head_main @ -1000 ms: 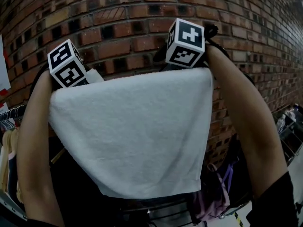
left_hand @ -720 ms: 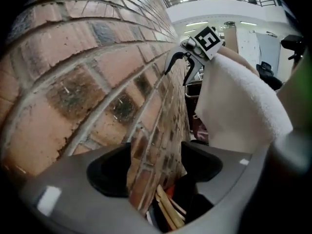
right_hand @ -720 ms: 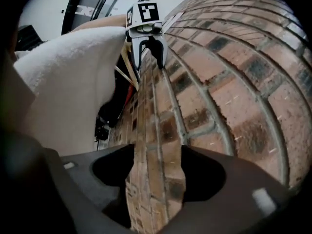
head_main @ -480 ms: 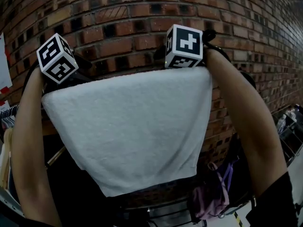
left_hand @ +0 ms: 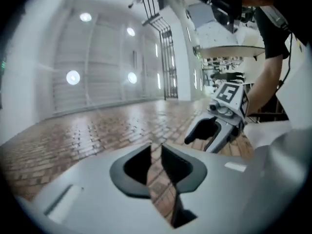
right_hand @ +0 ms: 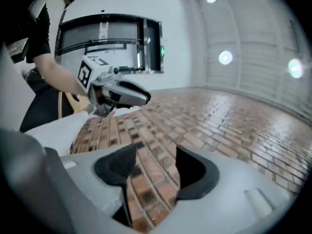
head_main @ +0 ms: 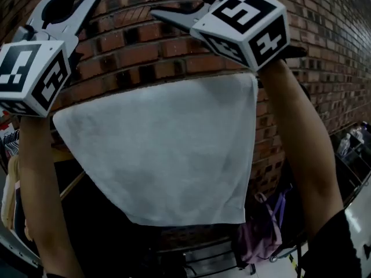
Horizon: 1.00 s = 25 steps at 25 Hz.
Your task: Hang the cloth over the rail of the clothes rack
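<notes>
The white cloth (head_main: 162, 155) hangs draped before the brick wall (head_main: 145, 45), below both grippers; the left gripper (left_hand: 155, 155) has narrow, closing, empty fingers; the right gripper (right_hand: 155, 162) has wide, closing, empty fingers.

The head view looks from the person's head, from near and straight at the cloth (head_main: 162, 149) that hangs before the brick wall (head_main: 145, 51). The left gripper view sits close to this wall and faces up along it to the ceiling (left_hand: 97, 48). The right gripper view does the same from the other side. All three views share the wall.
</notes>
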Tool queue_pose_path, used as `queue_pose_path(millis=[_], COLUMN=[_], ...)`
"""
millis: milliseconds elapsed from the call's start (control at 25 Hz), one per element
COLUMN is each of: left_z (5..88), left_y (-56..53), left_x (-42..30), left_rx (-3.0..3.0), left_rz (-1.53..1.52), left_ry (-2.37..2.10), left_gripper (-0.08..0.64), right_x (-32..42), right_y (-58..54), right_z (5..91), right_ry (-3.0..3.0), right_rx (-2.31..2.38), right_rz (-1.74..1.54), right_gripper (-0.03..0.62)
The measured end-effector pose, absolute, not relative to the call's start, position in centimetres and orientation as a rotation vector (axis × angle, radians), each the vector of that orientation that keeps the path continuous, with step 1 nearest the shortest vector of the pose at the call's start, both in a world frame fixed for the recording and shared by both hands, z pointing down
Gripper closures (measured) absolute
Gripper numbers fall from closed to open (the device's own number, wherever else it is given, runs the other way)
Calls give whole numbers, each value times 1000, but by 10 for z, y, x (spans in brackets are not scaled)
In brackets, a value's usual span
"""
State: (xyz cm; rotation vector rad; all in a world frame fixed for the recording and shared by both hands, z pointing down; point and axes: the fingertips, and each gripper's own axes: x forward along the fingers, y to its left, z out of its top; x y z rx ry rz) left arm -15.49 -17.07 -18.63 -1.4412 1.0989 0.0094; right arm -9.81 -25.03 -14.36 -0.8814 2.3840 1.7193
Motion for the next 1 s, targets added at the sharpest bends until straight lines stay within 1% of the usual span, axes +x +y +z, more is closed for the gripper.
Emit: queue_pose_path(millis=[40, 160, 240, 360, 520, 640, 800, 1000], left_z=[-188, -162, -101, 21, 131, 181, 226, 260], left_y=[-149, -114, -117, -147, -172, -180, -185, -189], left_x=[-146, -129, -120, -112, -108, -110, -112, -108], left_rx=[-1412, -1397, -1457, -1601, -1754, -1823, -1920, -1990], left_rz=[92, 261, 331, 327, 210, 122, 93, 24], left_ry=[1086, 1161, 1279, 1453, 1596, 1659, 1719, 1738], left_gripper=[552, 555, 555, 555, 555, 555, 555, 555], right_x=[-91, -72, -67, -62, -62, -61, -62, -64], right_y=[-226, -165, -152, -175, -189, -193, -195, -201], right_z=[-151, -139, -81, 38, 134, 185, 233, 265], right_ry=[2313, 2150, 2133, 2251, 2370, 2444, 2500, 2552], right_rx=[-872, -846, -890, -1044, -1163, -1229, -1244, -1236], right_rz=[1671, 1478, 1305, 948, 782, 694, 579, 463], right_gripper=[372, 588, 588, 588, 588, 588, 588, 588])
